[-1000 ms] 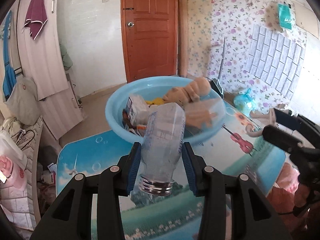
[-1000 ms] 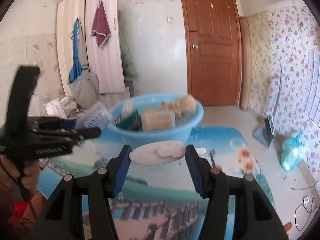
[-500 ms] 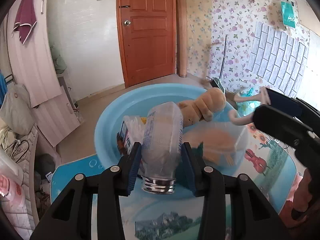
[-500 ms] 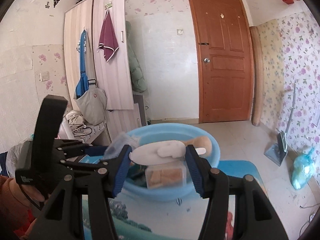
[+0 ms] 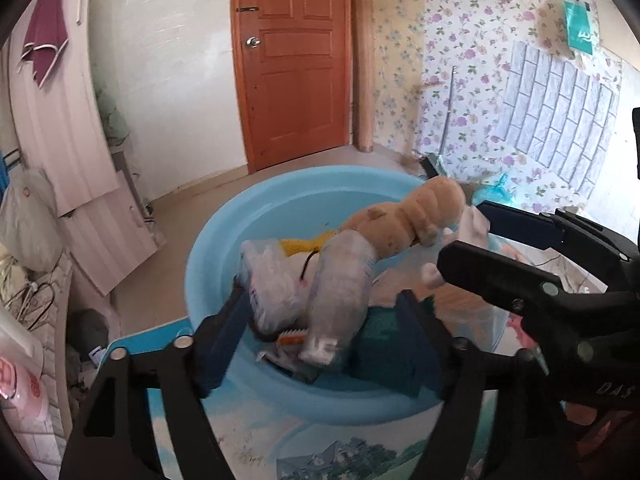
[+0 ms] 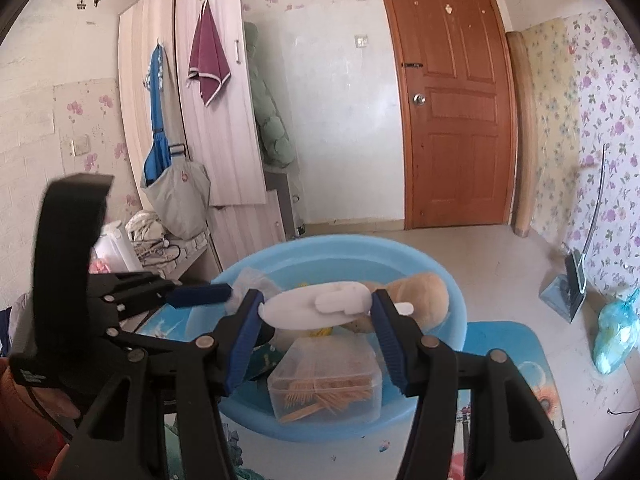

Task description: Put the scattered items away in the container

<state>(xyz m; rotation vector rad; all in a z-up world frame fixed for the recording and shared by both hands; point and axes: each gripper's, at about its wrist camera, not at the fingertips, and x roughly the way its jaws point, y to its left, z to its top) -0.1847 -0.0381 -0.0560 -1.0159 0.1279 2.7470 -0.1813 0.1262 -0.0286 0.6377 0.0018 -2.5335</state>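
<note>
Since the clear plastic bottle is already over the blue basin, the trick for this step is just letting it drop cleanly and pulling the left gripper straight back without snagging the bag or the stuffed toy in there. Its jaws have just been opening and now stand wide, the bottle between them but off the pads (it looks blurred, probably mid-fall), tipping onto the pile in the basin.

The right gripper is clamped on a white plastic hook, held crosswise just above the basin's near side, over the toothpick box. I'd wait for the left one to clear out, then release low so the hook doesn't bounce off the box lid.
</note>
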